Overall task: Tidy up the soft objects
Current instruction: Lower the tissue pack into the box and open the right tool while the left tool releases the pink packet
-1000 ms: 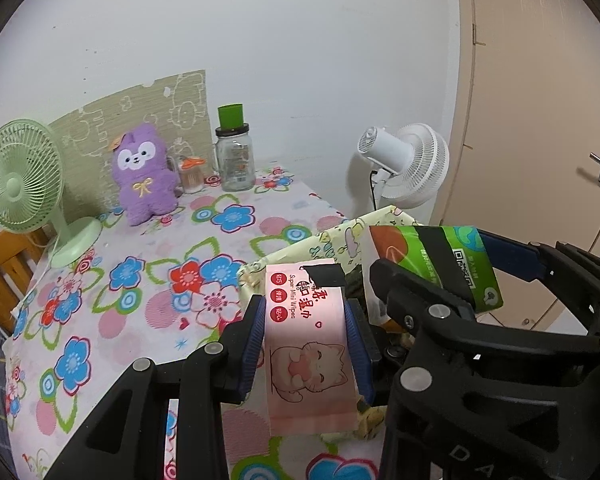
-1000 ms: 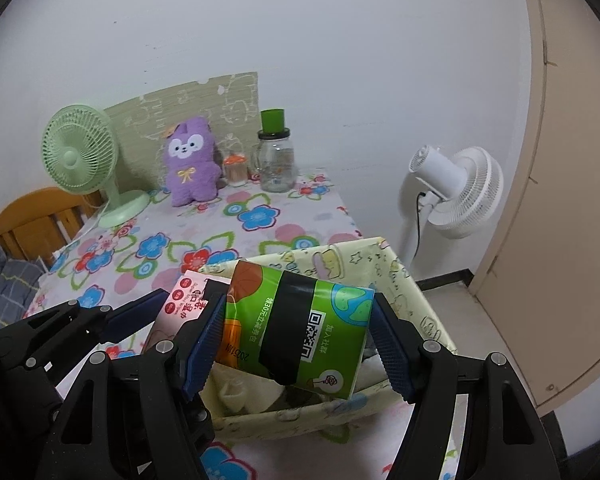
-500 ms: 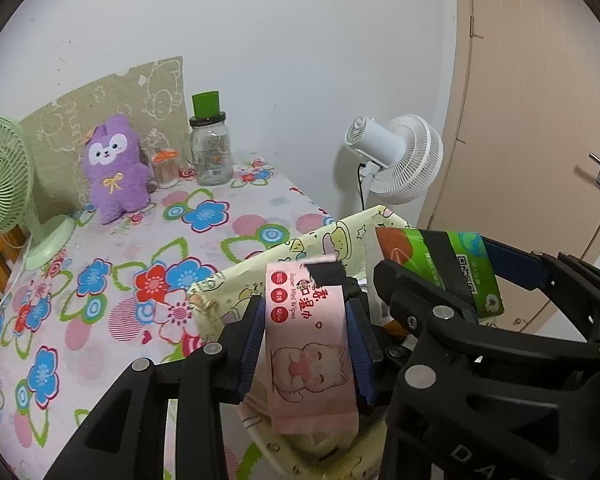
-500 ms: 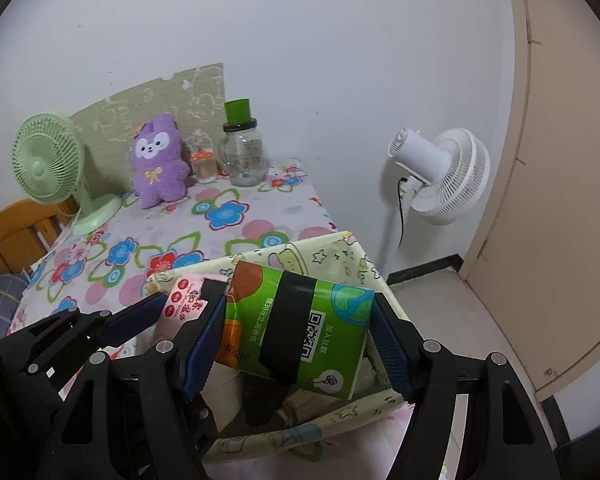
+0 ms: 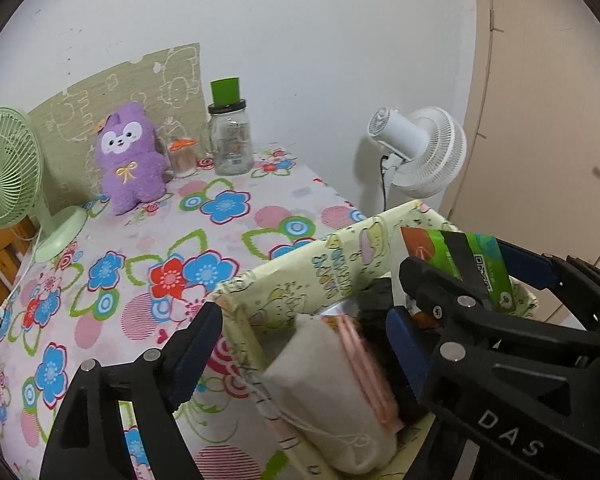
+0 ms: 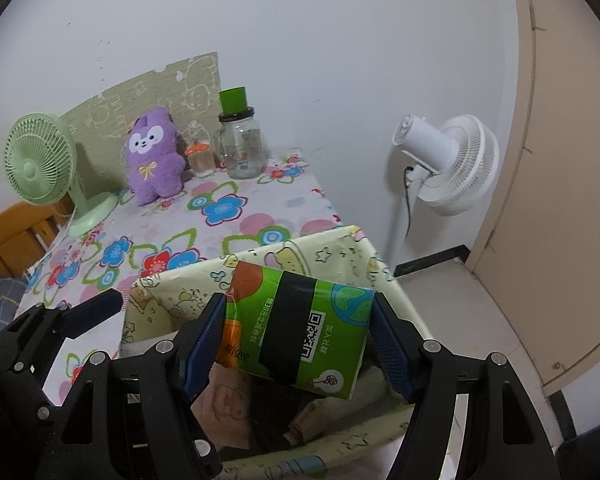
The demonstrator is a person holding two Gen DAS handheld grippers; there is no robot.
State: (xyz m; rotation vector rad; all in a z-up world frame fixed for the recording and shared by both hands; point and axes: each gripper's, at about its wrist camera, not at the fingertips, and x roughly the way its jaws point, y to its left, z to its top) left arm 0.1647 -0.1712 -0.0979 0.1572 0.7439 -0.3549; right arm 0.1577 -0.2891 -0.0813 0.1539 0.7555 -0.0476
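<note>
A pale yellow fabric basket (image 5: 332, 276) (image 6: 300, 252) sits at the near right corner of the flowered table. My left gripper (image 5: 304, 344) is open over its left wall. The pink wipes pack (image 5: 364, 364) (image 6: 224, 400) lies inside the basket, free of the fingers. My right gripper (image 6: 298, 336) is shut on a green tissue pack (image 6: 300, 332) (image 5: 464, 264) and holds it above the basket. A purple plush toy (image 5: 130, 160) (image 6: 154, 156) stands at the back of the table.
A green desk fan (image 5: 8, 176) (image 6: 44, 164) stands at the back left. A glass jar with a green lid (image 5: 230, 136) (image 6: 242, 148) and a small orange-capped jar (image 5: 182, 156) stand by the wall. A white floor fan (image 6: 448, 164) and a door (image 6: 560, 160) are to the right.
My left gripper has opened and the pink wipes pack has dropped into the basket. Both grippers have moved over the basket. The right gripper still holds the green pack.
</note>
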